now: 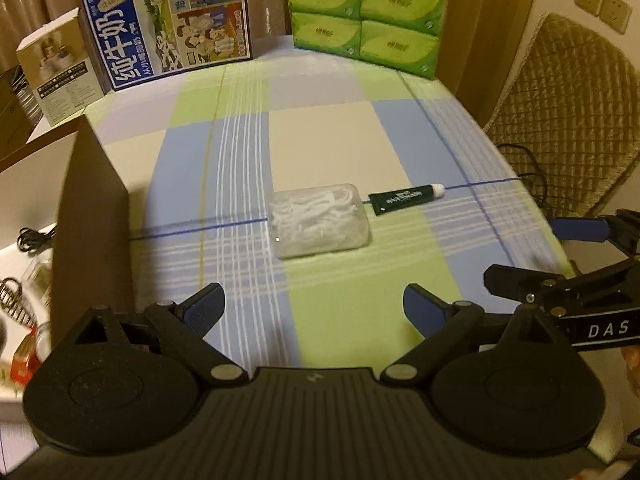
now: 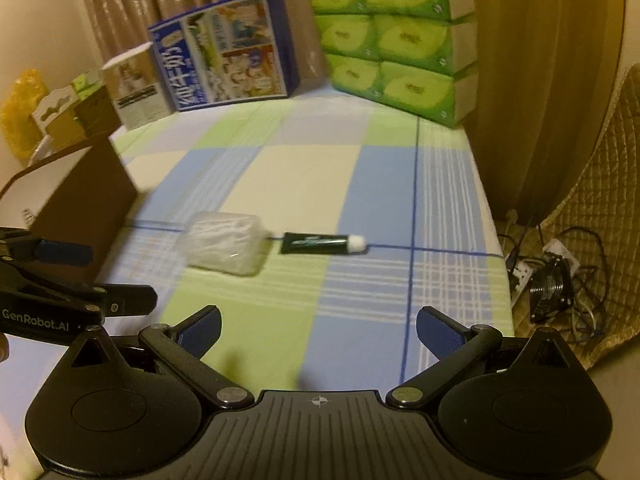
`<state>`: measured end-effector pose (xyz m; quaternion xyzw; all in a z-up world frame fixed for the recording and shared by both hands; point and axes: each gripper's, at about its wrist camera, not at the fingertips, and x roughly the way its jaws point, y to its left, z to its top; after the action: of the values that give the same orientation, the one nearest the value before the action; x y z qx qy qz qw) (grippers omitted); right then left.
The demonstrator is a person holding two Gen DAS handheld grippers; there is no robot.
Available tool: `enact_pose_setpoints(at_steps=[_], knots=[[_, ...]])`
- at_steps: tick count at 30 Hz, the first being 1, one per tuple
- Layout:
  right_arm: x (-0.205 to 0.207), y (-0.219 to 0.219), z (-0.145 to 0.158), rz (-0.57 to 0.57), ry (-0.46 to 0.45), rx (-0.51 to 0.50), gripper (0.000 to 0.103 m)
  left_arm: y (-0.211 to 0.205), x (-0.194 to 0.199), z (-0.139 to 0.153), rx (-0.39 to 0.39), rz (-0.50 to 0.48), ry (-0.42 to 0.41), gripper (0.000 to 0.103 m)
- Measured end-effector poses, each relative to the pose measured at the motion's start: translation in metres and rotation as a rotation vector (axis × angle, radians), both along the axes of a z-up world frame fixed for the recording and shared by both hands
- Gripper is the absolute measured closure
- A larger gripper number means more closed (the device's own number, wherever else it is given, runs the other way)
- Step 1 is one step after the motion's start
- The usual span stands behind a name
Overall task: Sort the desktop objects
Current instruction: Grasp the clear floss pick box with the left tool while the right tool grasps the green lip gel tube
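A clear plastic box of white floss picks (image 1: 320,220) (image 2: 226,246) lies in the middle of the checked tablecloth. Just right of it lies a dark green tube with a white cap (image 1: 406,197) (image 2: 322,243). My left gripper (image 1: 314,312) hovers open over the cloth, short of the box, with nothing between its fingers. My right gripper (image 2: 318,334) is also open and empty, nearer the front edge, below the tube. Each gripper shows at the side of the other's view. A brown cardboard box (image 1: 94,204) (image 2: 80,204) stands at the left.
At the back stand a blue milk carton box (image 1: 168,20) (image 2: 228,48), a small beige box (image 1: 60,68) and a stack of green tissue packs (image 1: 364,16) (image 2: 396,36). A quilted chair (image 1: 560,112) and cables with a fan (image 2: 552,280) lie right of the table.
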<state>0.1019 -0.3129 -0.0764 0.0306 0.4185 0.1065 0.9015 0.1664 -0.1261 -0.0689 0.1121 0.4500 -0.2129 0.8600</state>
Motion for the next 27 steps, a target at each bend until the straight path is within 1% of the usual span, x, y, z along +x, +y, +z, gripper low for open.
enact_pose_setpoints(at_steps=[10, 19, 22, 25, 27], knots=[[0.044, -0.013, -0.024, -0.026, 0.031, 0.0, 0.002, -0.029, 0.055, -0.032, 0.034, 0.003, 0.031, 0.009], [0.067, -0.02, -0.035, -0.051, 0.05, 0.003, 0.002, -0.045, 0.077, -0.053, 0.05, -0.024, 0.052, 0.009], [0.072, -0.02, -0.037, -0.054, 0.051, -0.001, 0.002, -0.05, 0.084, -0.062, 0.065, -0.024, 0.054, 0.009], [0.076, -0.019, -0.039, -0.055, 0.05, 0.001, 0.002, -0.052, 0.089, -0.067, 0.062, -0.024, 0.06, 0.01], [0.078, -0.017, -0.04, -0.053, 0.051, 0.003, 0.002, -0.052, 0.09, -0.068, 0.055, -0.025, 0.06, 0.015]])
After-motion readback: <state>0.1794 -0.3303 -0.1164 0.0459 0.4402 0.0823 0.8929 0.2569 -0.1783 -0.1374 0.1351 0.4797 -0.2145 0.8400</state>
